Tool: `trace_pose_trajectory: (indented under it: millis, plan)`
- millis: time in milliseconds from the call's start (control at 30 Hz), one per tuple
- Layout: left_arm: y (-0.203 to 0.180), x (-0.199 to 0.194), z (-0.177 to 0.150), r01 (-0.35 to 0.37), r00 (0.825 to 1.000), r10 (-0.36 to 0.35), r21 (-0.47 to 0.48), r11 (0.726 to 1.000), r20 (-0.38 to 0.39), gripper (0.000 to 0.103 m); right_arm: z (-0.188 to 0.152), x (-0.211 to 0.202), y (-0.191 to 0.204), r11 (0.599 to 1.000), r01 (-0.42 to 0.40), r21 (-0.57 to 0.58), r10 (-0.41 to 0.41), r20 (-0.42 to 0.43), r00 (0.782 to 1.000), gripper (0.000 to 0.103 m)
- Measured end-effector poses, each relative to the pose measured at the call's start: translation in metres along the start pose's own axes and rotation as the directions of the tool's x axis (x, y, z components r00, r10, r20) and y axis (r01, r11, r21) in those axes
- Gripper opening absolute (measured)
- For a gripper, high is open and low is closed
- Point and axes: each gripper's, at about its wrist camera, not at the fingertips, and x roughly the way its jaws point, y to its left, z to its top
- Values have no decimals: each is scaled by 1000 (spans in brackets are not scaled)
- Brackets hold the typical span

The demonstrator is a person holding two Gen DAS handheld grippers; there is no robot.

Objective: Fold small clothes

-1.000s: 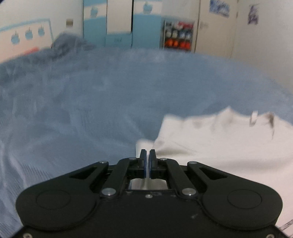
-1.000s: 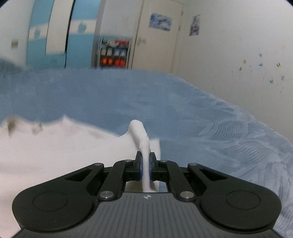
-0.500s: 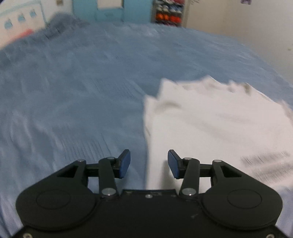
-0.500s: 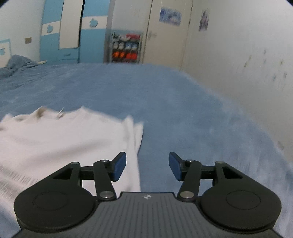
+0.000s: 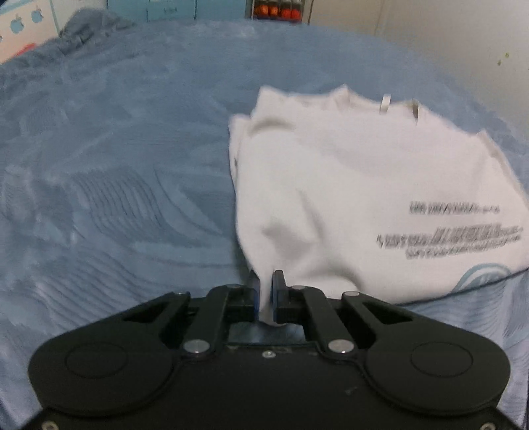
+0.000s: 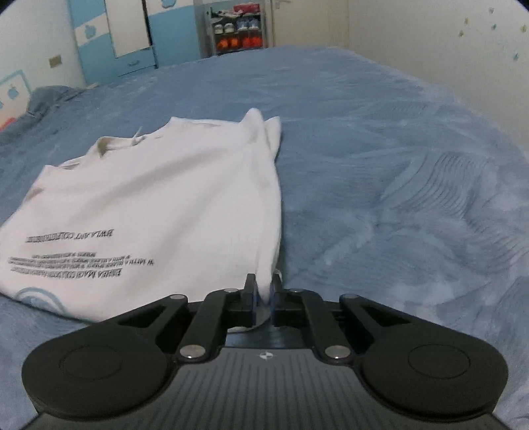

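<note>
A white T-shirt (image 5: 357, 185) with dark printed lettering lies on a blue bedspread (image 5: 115, 185), sleeves tucked in, collar at the far end. My left gripper (image 5: 264, 284) is shut on the shirt's near left corner at the hem. In the right wrist view the same T-shirt (image 6: 158, 205) spreads out to the left, and my right gripper (image 6: 263, 287) is shut on its near right corner. The cloth rises a little into each pair of fingers.
The blue bedspread (image 6: 396, 185) stretches wide on all sides of the shirt. A rumpled blue blanket (image 5: 89, 29) lies at the far left. Beyond the bed stand a blue and white wardrobe (image 6: 129, 36) and a shoe rack (image 6: 238, 29). A pale wall (image 6: 446, 49) runs along the right.
One second ago both grippers held cloth near the collar end. Half a second ago both were open above the shirt. Now both have come back to the near hem and shut on its corners.
</note>
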Motion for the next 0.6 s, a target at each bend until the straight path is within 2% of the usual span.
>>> trace_pose_trajectory:
  millis: [67, 100, 167, 267, 400, 467, 600]
  plan:
    - [-3, -33, 12, -44, 996, 44, -1, 999, 75, 1, 6, -22, 1, 999, 29, -17, -28, 72, 997, 6]
    - [-4, -52, 18, -31, 992, 31, 0, 1000, 124, 1, 11, -36, -2, 1000, 23, -3, -22, 109, 994, 6]
    - [-7, -69, 28, -36, 990, 30, 41, 999, 141, 2, 24, -52, -9, 999, -14, 32, 10, 138, 990, 6]
    - [-6, -62, 27, -56, 995, 51, 55, 997, 83, 2, 32, -57, -17, 999, -13, 44, 8, 113, 994, 6]
    - [0, -23, 4, -17, 999, 18, 22, 1000, -38, 2, 14, -23, -9, 999, 34, 2, -34, -12, 999, 7]
    - [1, -6, -8, -19, 996, 19, 0, 1000, -82, 2, 4, -14, -7, 999, 40, 13, -40, -37, 999, 7]
    - [0, -8, -11, -22, 997, 20, -25, 999, -69, 2, 1, -15, -17, 996, -3, 93, 5, -30, 1000, 11]
